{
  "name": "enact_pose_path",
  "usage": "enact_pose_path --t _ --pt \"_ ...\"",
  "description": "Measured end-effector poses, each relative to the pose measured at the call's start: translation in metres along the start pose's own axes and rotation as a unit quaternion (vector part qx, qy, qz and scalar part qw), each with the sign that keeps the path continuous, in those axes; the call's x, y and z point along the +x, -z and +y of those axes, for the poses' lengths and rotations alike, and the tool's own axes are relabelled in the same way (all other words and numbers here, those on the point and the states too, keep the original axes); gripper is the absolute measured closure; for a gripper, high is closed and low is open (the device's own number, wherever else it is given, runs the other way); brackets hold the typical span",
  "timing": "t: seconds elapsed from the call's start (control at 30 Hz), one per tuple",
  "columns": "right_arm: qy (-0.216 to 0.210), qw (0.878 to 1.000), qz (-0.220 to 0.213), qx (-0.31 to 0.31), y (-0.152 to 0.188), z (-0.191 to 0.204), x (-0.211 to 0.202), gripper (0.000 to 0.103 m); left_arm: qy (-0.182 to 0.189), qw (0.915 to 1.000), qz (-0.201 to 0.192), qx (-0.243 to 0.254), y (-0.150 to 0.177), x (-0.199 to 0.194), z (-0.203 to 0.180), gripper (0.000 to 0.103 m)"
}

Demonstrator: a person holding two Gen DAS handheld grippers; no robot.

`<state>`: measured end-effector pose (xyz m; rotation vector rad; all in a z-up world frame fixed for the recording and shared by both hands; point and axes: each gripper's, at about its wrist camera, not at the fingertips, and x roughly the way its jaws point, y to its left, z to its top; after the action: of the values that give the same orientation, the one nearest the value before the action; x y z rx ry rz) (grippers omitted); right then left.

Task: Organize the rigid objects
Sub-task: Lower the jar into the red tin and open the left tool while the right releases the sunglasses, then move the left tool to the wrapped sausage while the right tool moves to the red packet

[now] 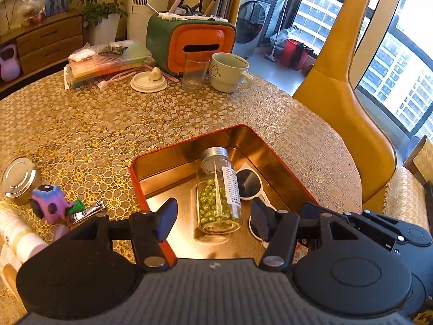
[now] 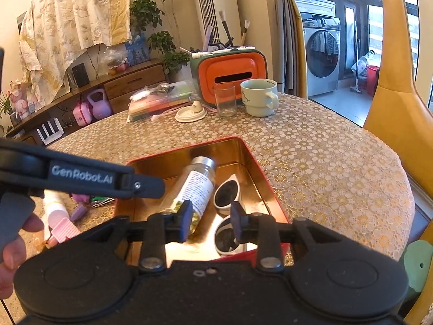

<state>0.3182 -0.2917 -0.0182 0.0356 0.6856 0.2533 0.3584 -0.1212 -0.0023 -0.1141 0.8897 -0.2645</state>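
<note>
A red tin with a gold inside (image 1: pixel 135 178) (image 2: pixel 259 173) stands on the lace-covered table. In it lie a clear bottle of green pellets with a silver cap (image 1: pixel 216 189) (image 2: pixel 199 187) and white sunglasses (image 1: pixel 250 182) (image 2: pixel 227 189). My left gripper (image 1: pixel 213 216) hovers open above the tin's near end, and its pads are clear of the bottle. My right gripper (image 2: pixel 211 216) is also open above the tin, over the sunglasses, with nothing between its fingers. In the right wrist view, the left gripper's black body crosses the left side, held by a hand (image 2: pixel 10 257).
Left of the tin lie a metal-lidded jar (image 1: pixel 19 178), a purple toy (image 1: pixel 51 203), a nail clipper (image 1: pixel 88 212) and a white tube (image 1: pixel 16 233). At the back stand a mug (image 1: pixel 228 71), a glass (image 1: pixel 193 73), an orange box (image 1: pixel 189 43) and stacked plastic cases (image 1: pixel 105 62). A yellow chair (image 1: pixel 338 103) is on the right.
</note>
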Motion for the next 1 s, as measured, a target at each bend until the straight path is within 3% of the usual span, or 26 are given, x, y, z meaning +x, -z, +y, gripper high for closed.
enact_pose_path --t 0.3,0.37,0.53,0.93,1.0 --pt "-0.012 1.000 -0.009 -0.012 0.006 0.016 -0.026 0.065 -0.002 0.9996 -0.029 0.003 0.018 -0.042 0.009 0.044" --pt "-0.019 1.000 -0.012 -0.013 0.007 0.019 -0.032 0.063 -0.004 0.9992 -0.039 0.003 0.022 -0.052 0.013 0.033" --pt "-0.026 0.999 -0.016 -0.020 0.012 0.031 -0.045 0.057 -0.009 0.9983 -0.057 -0.003 0.036 -0.077 0.027 0.031" --pt "-0.044 0.998 -0.022 -0.043 0.024 0.061 -0.064 0.032 -0.045 0.9956 -0.080 -0.019 0.073 -0.124 0.083 0.031" --pt "-0.049 0.998 -0.021 -0.046 0.026 0.067 -0.063 0.025 -0.056 0.9946 -0.086 -0.016 0.078 -0.129 0.092 0.025"
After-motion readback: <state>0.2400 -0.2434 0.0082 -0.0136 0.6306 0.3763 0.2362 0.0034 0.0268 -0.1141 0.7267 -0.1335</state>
